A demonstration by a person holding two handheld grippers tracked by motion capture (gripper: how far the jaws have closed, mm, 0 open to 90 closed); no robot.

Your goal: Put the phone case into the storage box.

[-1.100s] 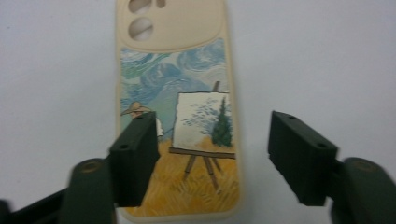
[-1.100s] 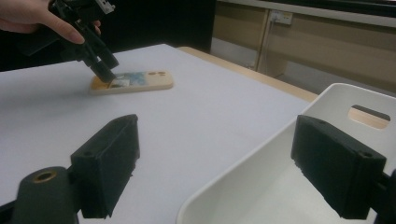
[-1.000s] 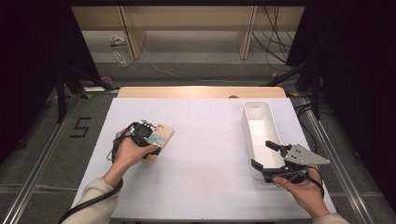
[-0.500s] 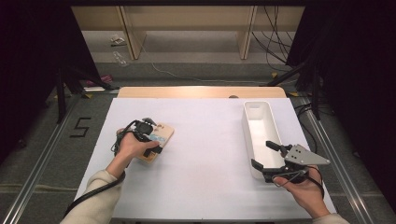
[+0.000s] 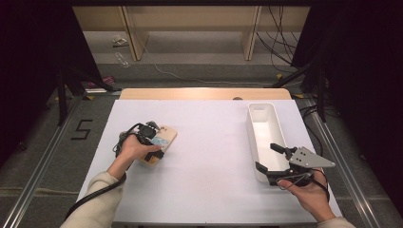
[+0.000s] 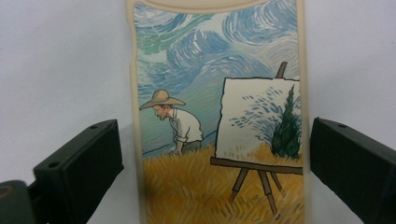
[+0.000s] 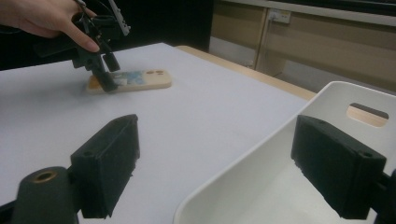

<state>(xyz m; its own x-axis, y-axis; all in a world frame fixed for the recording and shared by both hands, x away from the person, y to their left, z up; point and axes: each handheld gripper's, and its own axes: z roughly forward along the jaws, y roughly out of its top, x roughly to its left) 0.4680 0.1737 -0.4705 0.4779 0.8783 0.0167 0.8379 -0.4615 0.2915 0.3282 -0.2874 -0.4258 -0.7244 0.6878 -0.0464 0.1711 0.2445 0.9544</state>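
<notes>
A cream phone case (image 5: pixel 165 137) printed with a painter at an easel lies flat on the white table (image 5: pixel 209 156), left of centre. My left gripper (image 5: pixel 153 141) points down over it. In the left gripper view the case (image 6: pixel 215 116) lies between the two jaws of the left gripper (image 6: pixel 212 172), with a thin gap on each side. Those jaws have just been opening wide, then easing in slightly, with the case between them. My right gripper (image 5: pixel 266 156) is open at the near end of a white bin (image 5: pixel 261 111). In the right gripper view the bin's wall (image 7: pixel 261 140) passes between its jaws.
The long white bin stands empty at the table's right, lengthwise front to back. A wooden strip (image 5: pixel 204 93) runs along the far edge. Bare white table lies between the two hands. Cables trail from both grippers.
My left hand has sunk a little over the phone case and its forearm has shifted. The right hand has kept still.
</notes>
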